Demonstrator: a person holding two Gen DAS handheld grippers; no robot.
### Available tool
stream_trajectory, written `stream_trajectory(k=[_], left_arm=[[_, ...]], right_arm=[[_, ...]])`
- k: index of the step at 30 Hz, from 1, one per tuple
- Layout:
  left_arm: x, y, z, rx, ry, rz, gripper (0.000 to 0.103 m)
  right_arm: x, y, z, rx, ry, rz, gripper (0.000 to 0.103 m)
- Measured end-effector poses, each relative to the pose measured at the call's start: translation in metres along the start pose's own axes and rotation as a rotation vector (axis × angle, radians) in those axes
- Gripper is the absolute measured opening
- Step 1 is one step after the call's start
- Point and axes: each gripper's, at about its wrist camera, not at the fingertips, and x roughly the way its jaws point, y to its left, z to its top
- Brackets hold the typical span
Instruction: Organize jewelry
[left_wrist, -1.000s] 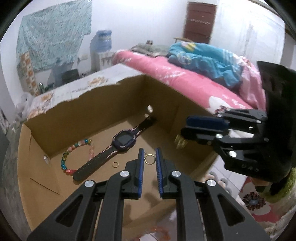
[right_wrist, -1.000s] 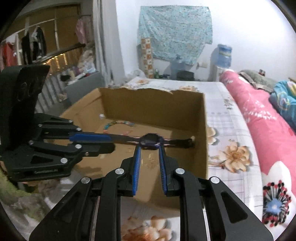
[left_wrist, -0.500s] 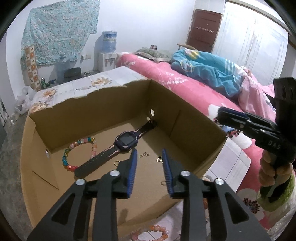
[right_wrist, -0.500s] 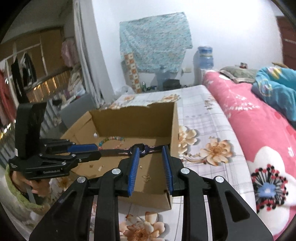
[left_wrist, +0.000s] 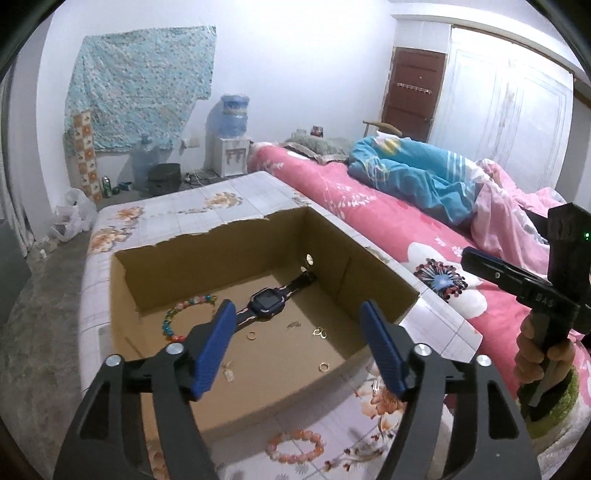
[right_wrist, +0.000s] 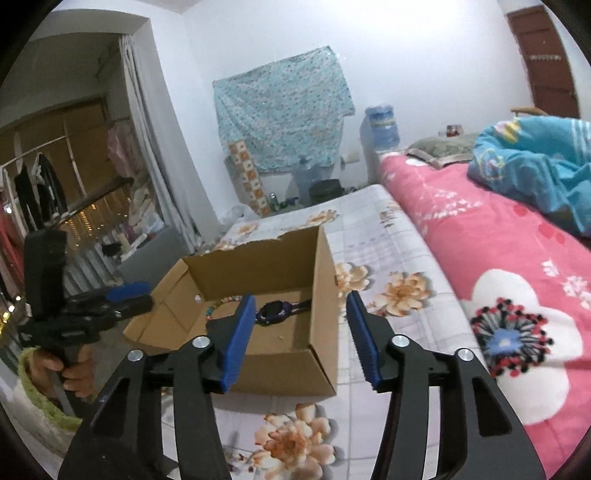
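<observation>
Black linkage frames, silver screws, ribbed blue fingers, green cuffs.

In the cardboard box: smartwatch at centre, beaded bracelet at 9 o'clock, ring at 5

Two wrist views looking down and forward at one cardboard box

The left wrist view is taken from above the near edge of the cardboard box, close to it, angled downward over the left tongs, with the far wall and the bed faced beyond. The right wrist view is taken from farther back and to the box's right, over the right tongs, facing the same wall. The box, the watch inside it and the hanging blue cloth are shared, and each tool is caught in the other's view.
</observation>
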Motion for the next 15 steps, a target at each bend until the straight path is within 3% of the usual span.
stream_trajectory(k=[4, 6, 9, 12, 14, 15], left_arm=[[-0.024, -0.002, -0.011, 0.011, -0.020, 0.024, 0.082], [-0.032, -0.002, -0.018, 0.008, -0.009, 0.037, 0.084], [-0.044, -0.003, -0.033, -0.001, 0.013, 0.031, 0.090], [-0.051, -0.008, -0.051, 0.020, 0.054, 0.040, 0.093], [-0.047, -0.011, -0.069, 0.011, 0.081, 0.035, 0.096], [-0.038, -0.011, -0.081, -0.011, 0.131, 0.031, 0.096]], right_arm=[[-0.014, 0.002, -0.011, -0.016, 0.003, -0.038, 0.065], [-0.017, 0.004, -0.019, -0.027, 0.023, -0.073, 0.067], [-0.017, 0.013, -0.036, -0.061, 0.073, -0.105, 0.078], [-0.006, 0.023, -0.057, -0.086, 0.160, -0.127, 0.086], [0.009, 0.028, -0.071, -0.109, 0.237, -0.187, 0.088], [0.016, 0.030, -0.079, -0.127, 0.275, -0.228, 0.088]])
